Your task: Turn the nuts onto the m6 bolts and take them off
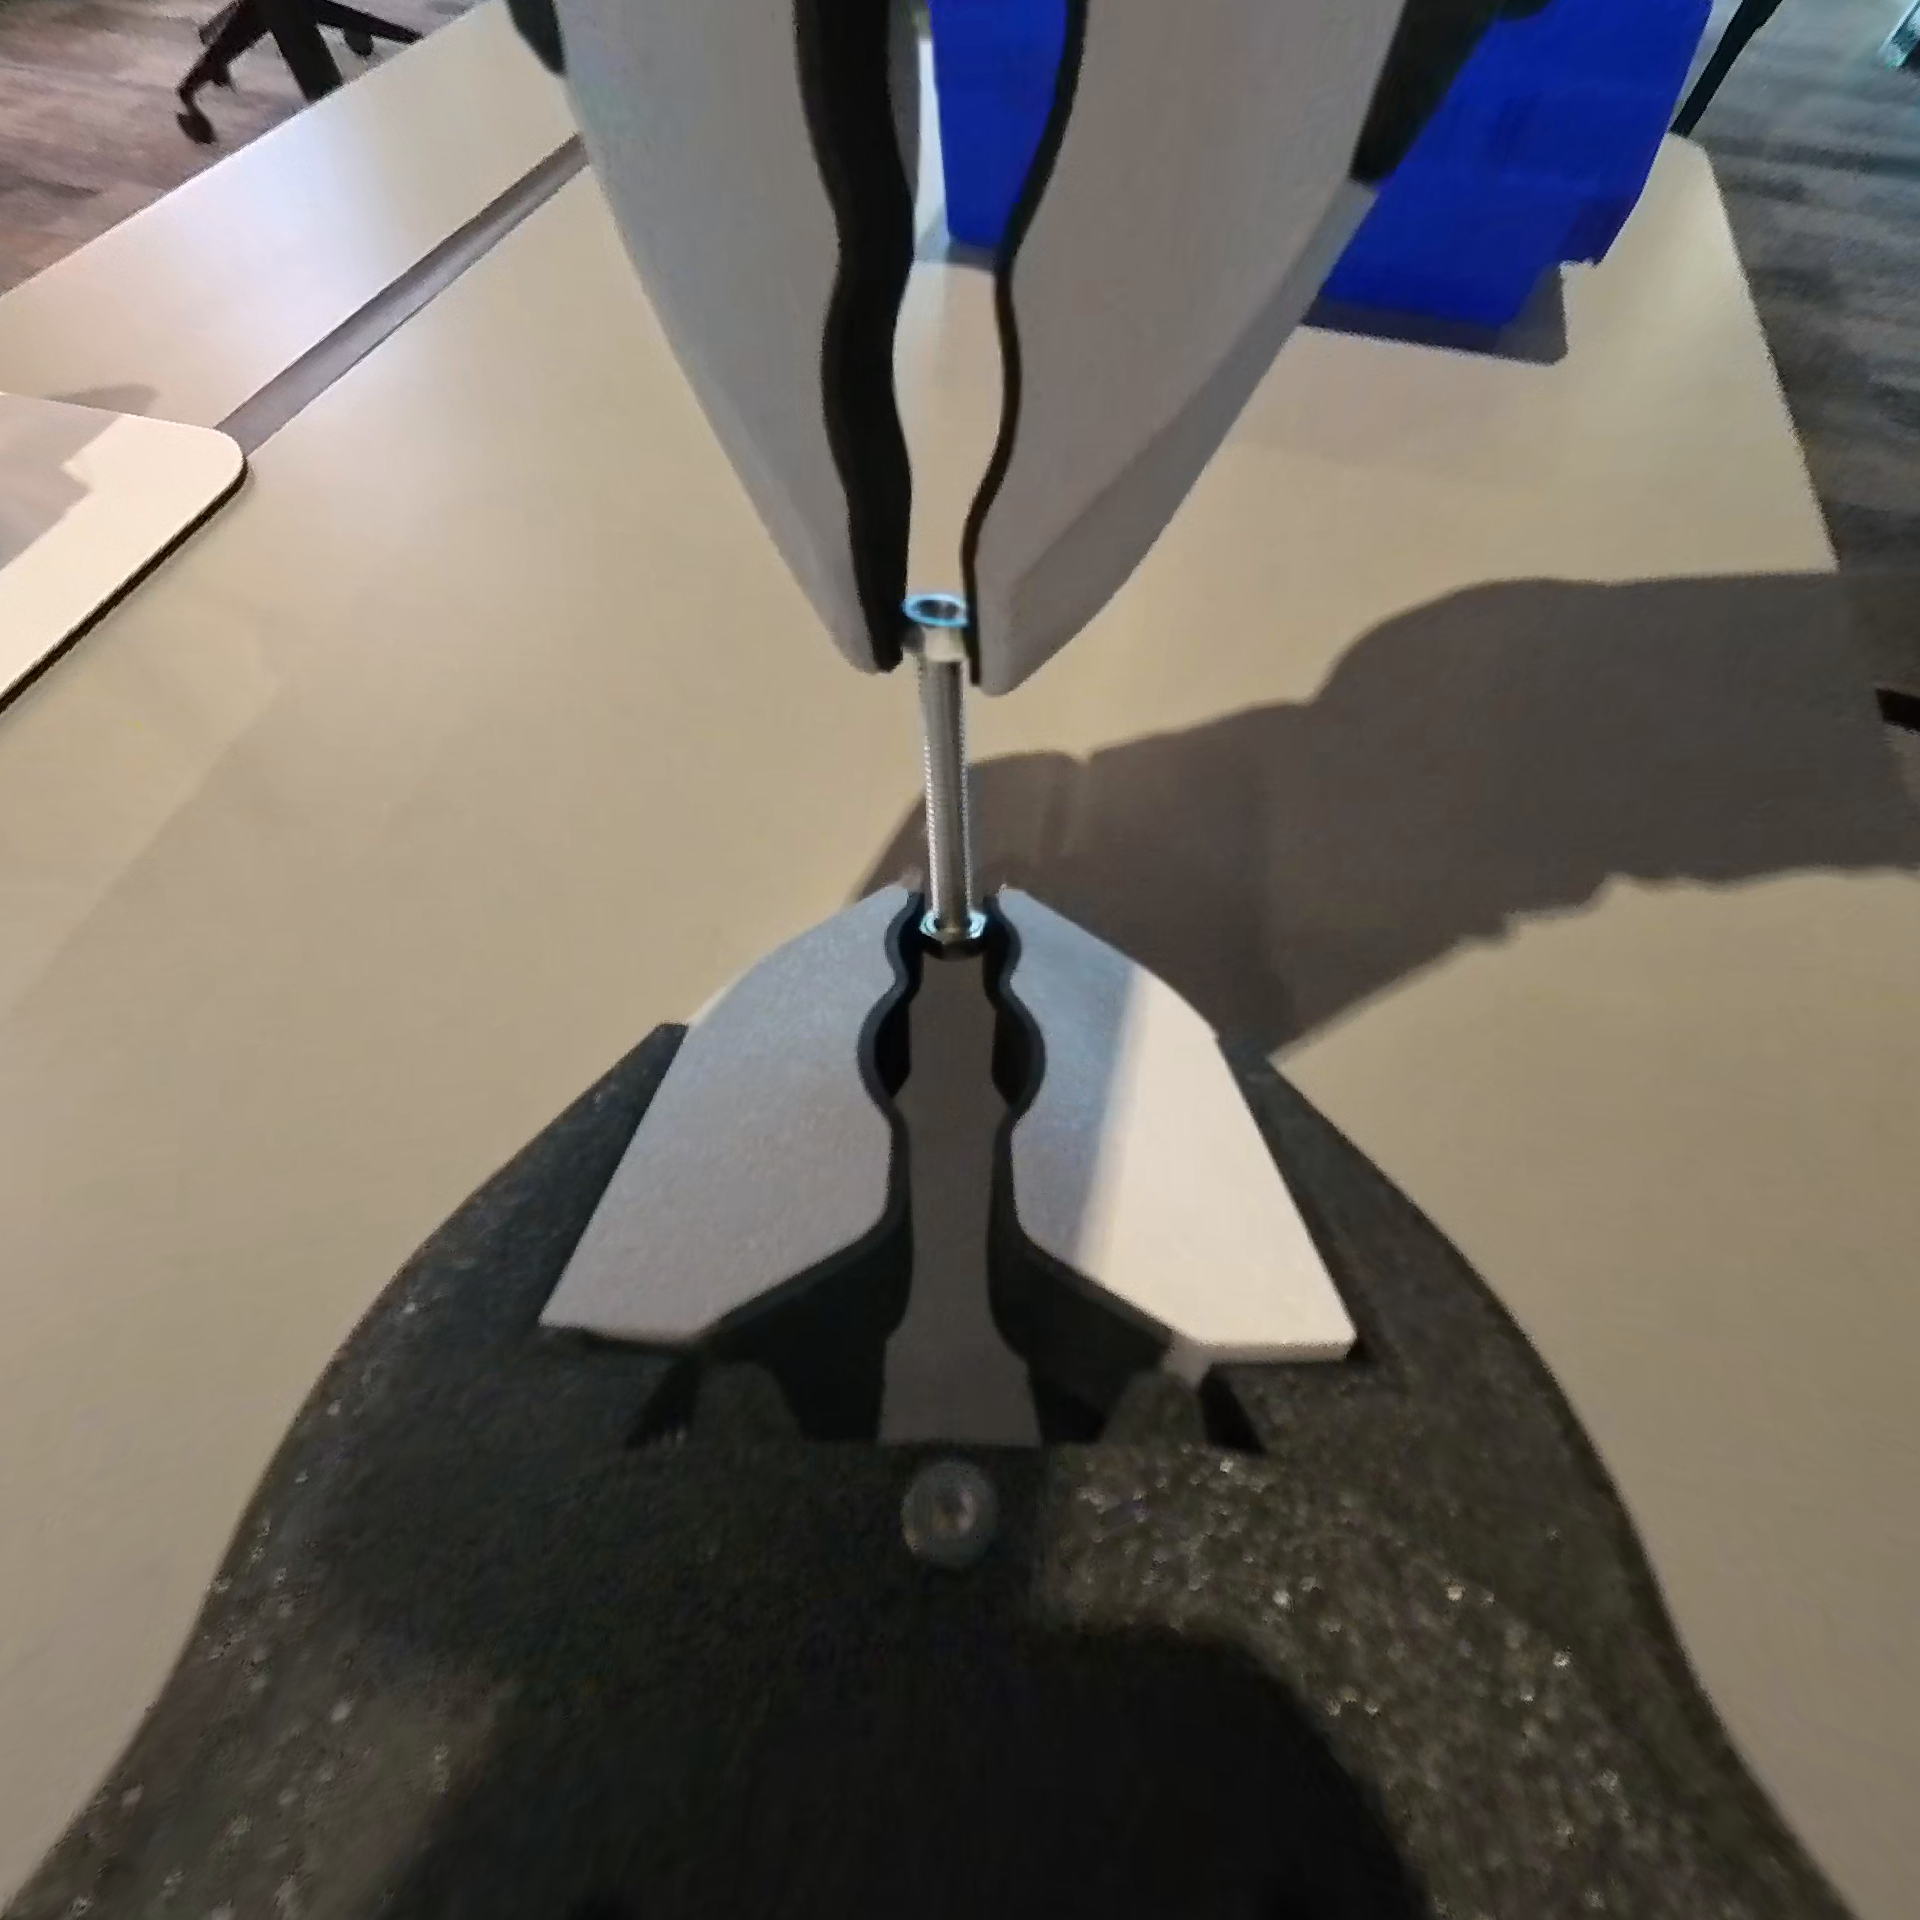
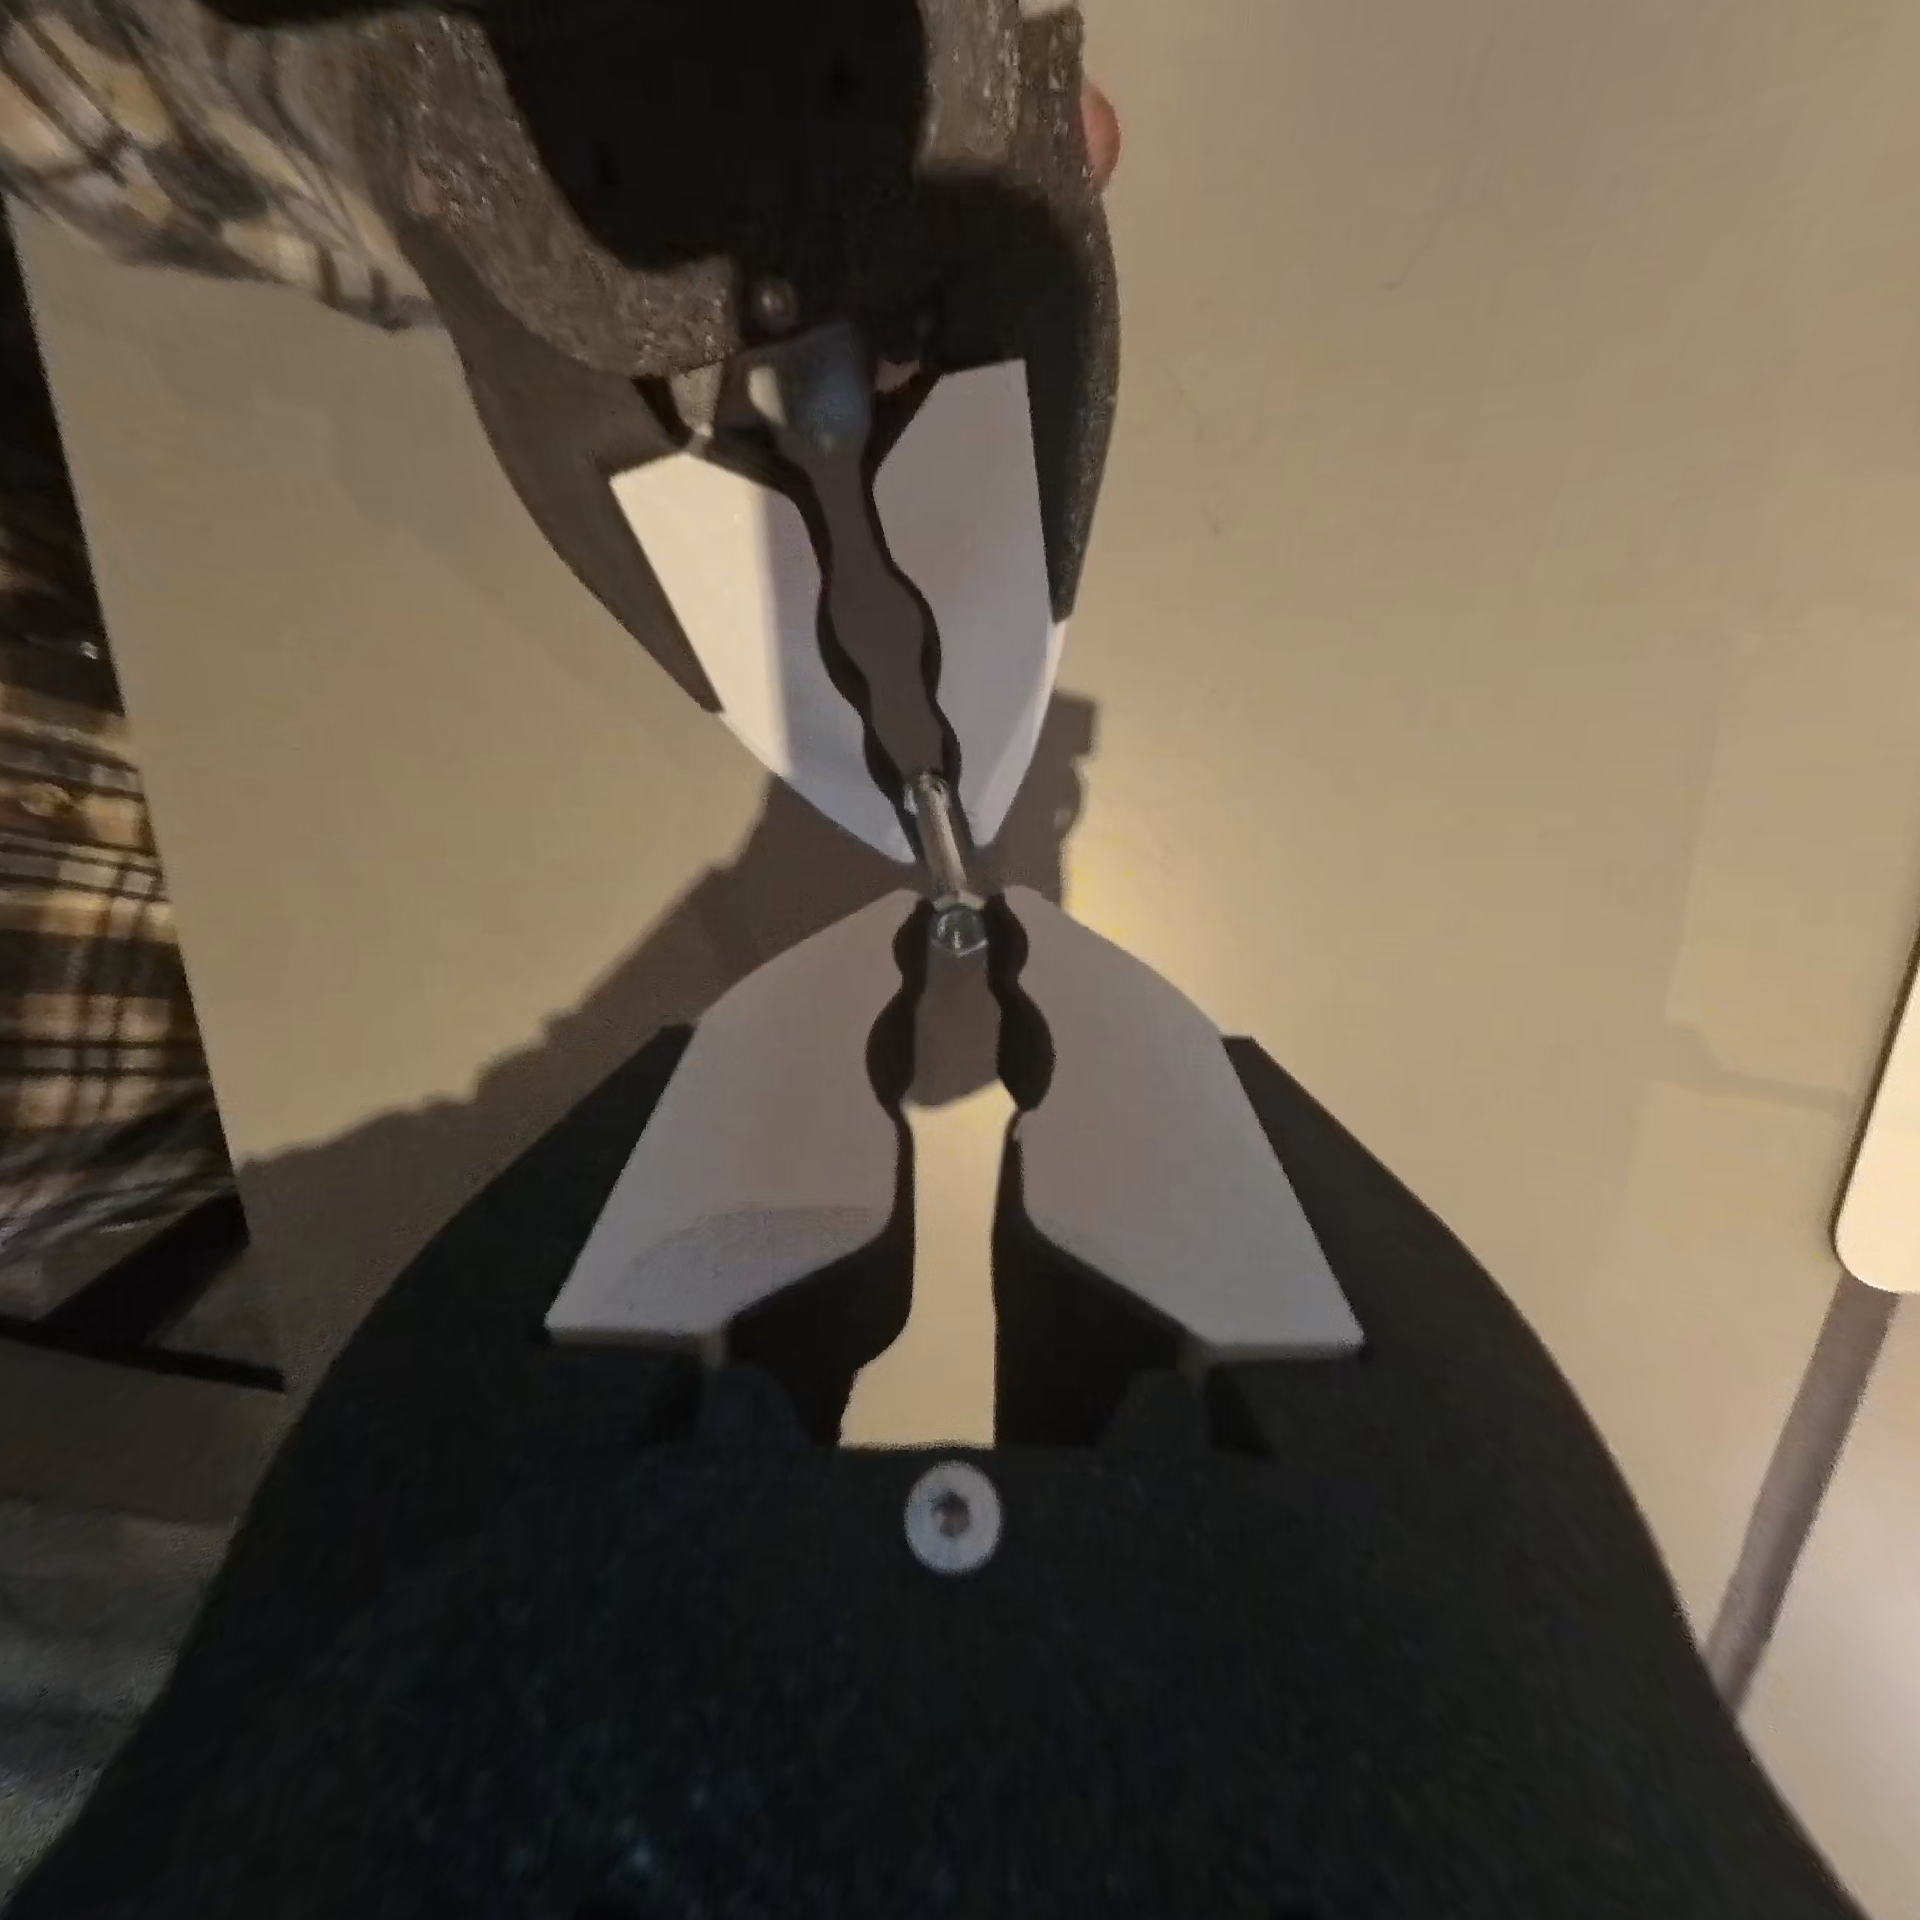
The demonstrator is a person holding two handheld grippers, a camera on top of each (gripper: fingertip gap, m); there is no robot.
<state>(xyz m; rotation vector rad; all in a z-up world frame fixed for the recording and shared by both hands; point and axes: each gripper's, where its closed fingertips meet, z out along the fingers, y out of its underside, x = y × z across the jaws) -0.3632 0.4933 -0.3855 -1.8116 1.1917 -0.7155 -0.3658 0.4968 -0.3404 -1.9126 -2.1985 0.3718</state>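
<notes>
The left gripper [image 1: 951, 928] pinches a hex piece, seemingly a nut [image 1: 954, 928], on the near end of the bolt [image 1: 943, 790]; the right gripper [image 1: 935, 644] clamps the far end above the table [image 1: 416, 779]. Threading looks barely begun; removal remains.

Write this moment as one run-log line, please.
left hand-held gripper: grips one bolt end | right hand-held gripper: grips other end | bolt: above table

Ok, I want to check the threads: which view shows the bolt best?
The left wrist view: the bolt shows its shaft side-on there, sharp enough to see the threads. The right wrist view sees the bolt nearly end-on, so it looks short and blurred.
</notes>
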